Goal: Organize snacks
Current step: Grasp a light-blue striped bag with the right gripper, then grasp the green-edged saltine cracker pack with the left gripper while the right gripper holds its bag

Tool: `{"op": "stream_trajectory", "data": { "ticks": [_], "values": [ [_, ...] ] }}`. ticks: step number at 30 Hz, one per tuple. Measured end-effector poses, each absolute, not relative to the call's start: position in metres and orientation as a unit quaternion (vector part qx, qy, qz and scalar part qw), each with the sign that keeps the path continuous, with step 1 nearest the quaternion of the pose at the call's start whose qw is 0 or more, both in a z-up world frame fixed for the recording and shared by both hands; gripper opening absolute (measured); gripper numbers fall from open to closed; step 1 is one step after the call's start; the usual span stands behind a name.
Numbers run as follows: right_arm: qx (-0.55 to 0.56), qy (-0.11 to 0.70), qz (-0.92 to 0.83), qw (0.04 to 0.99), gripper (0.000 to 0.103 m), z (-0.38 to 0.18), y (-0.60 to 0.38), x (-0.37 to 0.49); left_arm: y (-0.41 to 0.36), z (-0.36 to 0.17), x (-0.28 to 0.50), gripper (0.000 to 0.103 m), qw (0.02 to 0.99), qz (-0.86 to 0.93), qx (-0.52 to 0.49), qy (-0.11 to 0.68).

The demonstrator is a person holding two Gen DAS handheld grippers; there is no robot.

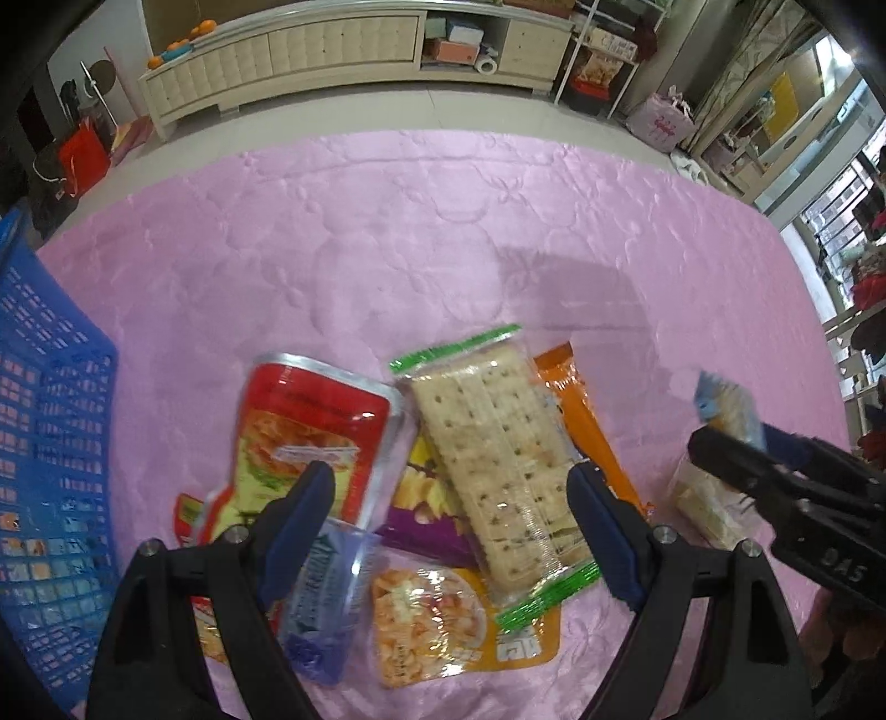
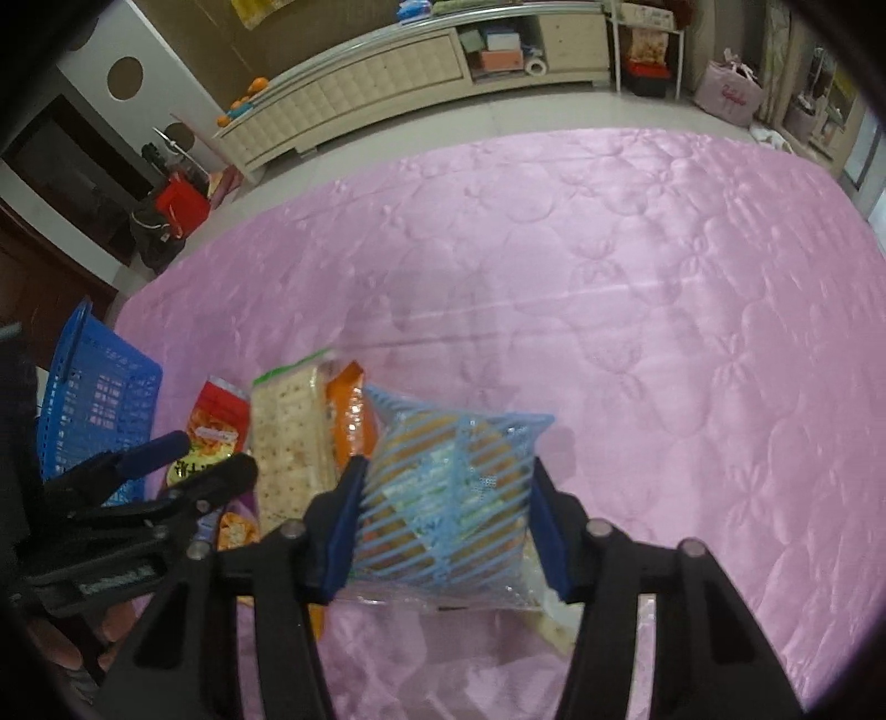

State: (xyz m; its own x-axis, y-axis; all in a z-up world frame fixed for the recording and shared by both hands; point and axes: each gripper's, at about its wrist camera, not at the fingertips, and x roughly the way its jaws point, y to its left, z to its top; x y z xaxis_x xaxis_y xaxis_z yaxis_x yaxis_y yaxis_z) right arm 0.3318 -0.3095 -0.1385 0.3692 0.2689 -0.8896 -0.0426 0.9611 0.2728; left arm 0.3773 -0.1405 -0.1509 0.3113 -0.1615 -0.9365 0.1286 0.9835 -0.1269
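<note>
Pink quilted cloth (image 1: pixel 443 238) fills the middle of both views, and the snacks lie heaped on it low in the frame. In the left wrist view the left gripper (image 1: pixel 451 498) points down over the heap with its blue-padded fingers (image 1: pixel 302 509) spread wide, closing on nothing. Between them lie a clear cracker pack (image 1: pixel 493 465) with green ends, a red pouch (image 1: pixel 310 437) at its left, a long orange pack (image 1: pixel 587 426) at its right, a purple chip bag (image 1: pixel 426 509) underneath, a small blue wrapper (image 1: pixel 321 598) and an orange-yellow pouch (image 1: pixel 437 620) at the bottom. A blue mesh basket (image 1: pixel 50 443) stands at the left edge.

In the right wrist view the right gripper (image 2: pixel 443 498) sits low centre, its fingers pinching a clear packet with blue stripes (image 2: pixel 443 482) from both sides — the packet seems raised above the cloth. The left gripper shows at the lower left of this frame, beside the basket. In the left view the right gripper enters from the right edge with the same striped packet in its fingers.

A pale long cabinet (image 1: pixel 332 50) runs along the top of the frames.
</note>
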Motion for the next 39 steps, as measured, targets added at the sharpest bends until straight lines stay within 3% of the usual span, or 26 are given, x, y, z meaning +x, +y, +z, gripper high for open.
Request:
{"op": "stream_trajectory", "data": {
  "ticks": [7, 13, 20, 22, 24, 27, 30, 39],
  "values": [
    [0.090, 0.555, 0.092, 0.822, 0.059, -0.148, -0.307, 0.337, -0.164, -0.169, 0.388, 0.084, 0.803, -0.068, 0.028, 0.591],
    [0.093, 0.557, 0.098, 0.819, 0.059, -0.156, -0.309, 0.335, -0.157, -0.181, 0.392, 0.086, 0.796, -0.058, -0.009, 0.603],
    [0.082, 0.553, 0.092, 0.824, 0.059, -0.157, -0.312, 0.331, -0.157, -0.186, 0.376, 0.083, 0.801, -0.079, 0.017, 0.593],
    [0.082, 0.553, 0.093, 0.824, 0.059, -0.156, -0.311, 0.330, -0.164, -0.186, 0.370, 0.076, 0.802, -0.085, 0.022, 0.591],
    [0.083, 0.552, 0.094, 0.824, 0.059, -0.156, -0.310, 0.329, -0.166, -0.182, 0.366, 0.057, 0.799, -0.095, 0.020, 0.593],
    [0.081, 0.552, 0.095, 0.824, 0.059, -0.157, -0.308, 0.326, -0.173, -0.175, 0.358, 0.047, 0.806, -0.101, 0.050, 0.580],
    [0.084, 0.554, 0.096, 0.823, 0.059, -0.157, -0.305, 0.323, -0.170, -0.168, 0.352, 0.042, 0.809, -0.109, 0.045, 0.576],
    [0.087, 0.552, 0.104, 0.823, 0.059, -0.144, -0.291, 0.309, -0.172, -0.125, 0.325, 0.041, 0.828, -0.129, 0.035, 0.545]
  ]
}}
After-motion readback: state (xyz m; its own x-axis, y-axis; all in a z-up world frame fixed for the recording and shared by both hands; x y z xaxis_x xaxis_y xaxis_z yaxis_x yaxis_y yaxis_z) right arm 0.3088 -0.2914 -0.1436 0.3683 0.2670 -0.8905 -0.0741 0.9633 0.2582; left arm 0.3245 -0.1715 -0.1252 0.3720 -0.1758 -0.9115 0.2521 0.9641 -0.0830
